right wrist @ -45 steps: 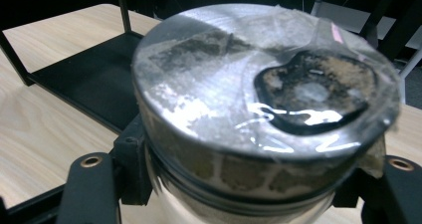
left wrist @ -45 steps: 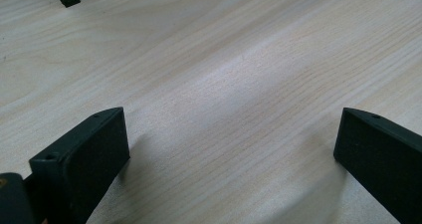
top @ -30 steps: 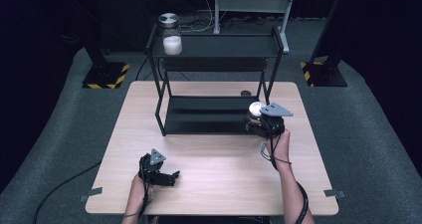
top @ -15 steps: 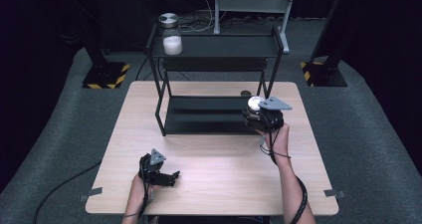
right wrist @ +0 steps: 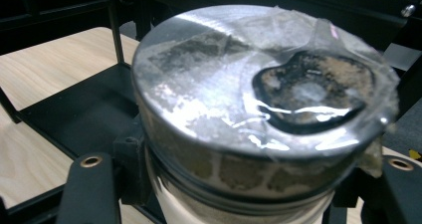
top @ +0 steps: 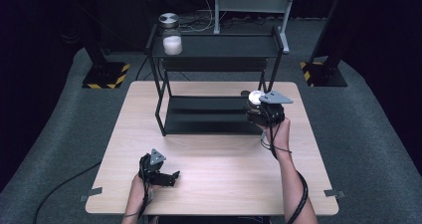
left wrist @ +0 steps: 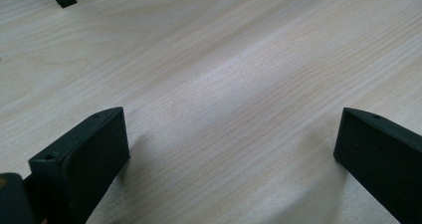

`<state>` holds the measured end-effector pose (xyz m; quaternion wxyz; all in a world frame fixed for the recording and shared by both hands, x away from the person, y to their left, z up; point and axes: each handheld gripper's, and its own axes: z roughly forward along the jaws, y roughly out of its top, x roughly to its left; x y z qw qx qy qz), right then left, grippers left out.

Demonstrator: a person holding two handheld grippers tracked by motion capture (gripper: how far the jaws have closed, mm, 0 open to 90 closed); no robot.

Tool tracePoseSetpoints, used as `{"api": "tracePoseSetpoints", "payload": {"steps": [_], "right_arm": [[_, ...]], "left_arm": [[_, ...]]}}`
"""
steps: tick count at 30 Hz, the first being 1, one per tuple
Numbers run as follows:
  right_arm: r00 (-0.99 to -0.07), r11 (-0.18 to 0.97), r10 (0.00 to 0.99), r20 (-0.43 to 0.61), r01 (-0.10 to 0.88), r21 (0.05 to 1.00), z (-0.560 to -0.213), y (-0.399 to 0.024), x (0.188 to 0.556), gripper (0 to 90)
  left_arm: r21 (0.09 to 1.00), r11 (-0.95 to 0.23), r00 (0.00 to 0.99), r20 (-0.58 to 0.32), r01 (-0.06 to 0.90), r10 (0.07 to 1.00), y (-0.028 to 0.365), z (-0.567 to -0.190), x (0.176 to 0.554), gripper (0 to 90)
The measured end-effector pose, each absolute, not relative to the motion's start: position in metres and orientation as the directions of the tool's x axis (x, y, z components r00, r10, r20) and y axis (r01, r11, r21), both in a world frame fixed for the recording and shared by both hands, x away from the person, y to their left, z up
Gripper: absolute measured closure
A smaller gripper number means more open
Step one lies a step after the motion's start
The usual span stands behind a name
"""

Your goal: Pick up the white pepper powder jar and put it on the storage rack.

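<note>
Nearest the person, the left gripper rests on the table, jaws wide apart over bare wood. Farther off, the right gripper is clamped on a jar (silver lid, taped over) at the black rack, beside its lower shelf.

I see a pale wood-grain table, a black shelf rack, and a clear jar with white contents and a silver lid. Right gripper is black with a grey plate, on a silver-lidded jar. Left gripper is black. Floor is grey carpet; yellow-black striped bases.
</note>
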<state>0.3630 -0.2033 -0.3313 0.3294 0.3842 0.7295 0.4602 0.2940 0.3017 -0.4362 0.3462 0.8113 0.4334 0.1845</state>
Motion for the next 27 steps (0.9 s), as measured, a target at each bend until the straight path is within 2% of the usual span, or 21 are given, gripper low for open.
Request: {"api": "tracePoseSetpoints", "payload": {"steps": [27], "right_arm": [[-0.47,0.293,0.868,-0.158,0.229,0.928,-0.299,-0.202,0.373,30.3]], "left_arm": [[0.721,-0.384,0.556,-0.001,0.576,0.831,0.302,-0.436,0.294,0.2]]}}
